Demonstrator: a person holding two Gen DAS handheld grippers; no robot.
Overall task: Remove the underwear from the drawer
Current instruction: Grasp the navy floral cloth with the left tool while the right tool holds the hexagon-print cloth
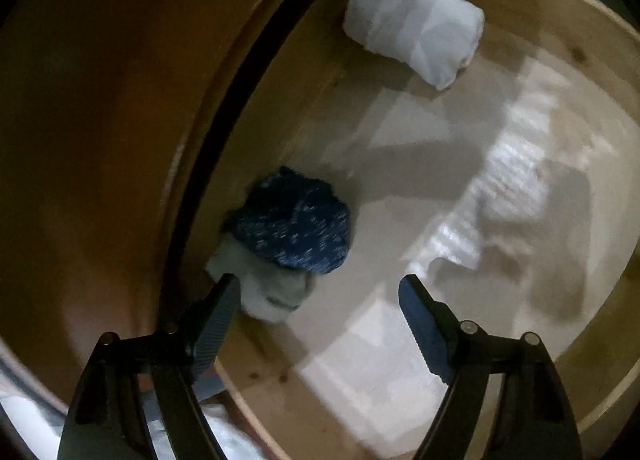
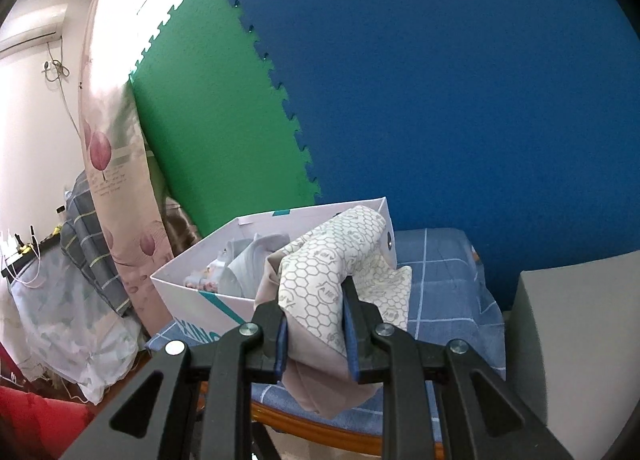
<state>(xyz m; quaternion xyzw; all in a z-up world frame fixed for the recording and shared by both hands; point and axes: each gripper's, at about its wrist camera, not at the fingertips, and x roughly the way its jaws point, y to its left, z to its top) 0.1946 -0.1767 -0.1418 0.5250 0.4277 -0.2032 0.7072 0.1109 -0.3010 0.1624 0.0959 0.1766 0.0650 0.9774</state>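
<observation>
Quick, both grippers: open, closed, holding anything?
Left gripper: open, empty, above the dark blue speckled rolled garment.
Right gripper: shut on beige honeycomb-print underwear.

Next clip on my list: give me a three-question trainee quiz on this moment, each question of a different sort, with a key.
1. True or false: the right claw is shut on a honeycomb-print garment.
2. Multiple choice: the rolled pieces lying in the drawer are: A) one white only; B) one white roll and one dark blue speckled roll; C) three red rolls.
3. Fill in: the left claw is ____, with nothing gripped, above the drawer floor.

Key: 1 true; 2 B; 3 open. The white cardboard box beyond the right claw already holds other clothes.
</observation>
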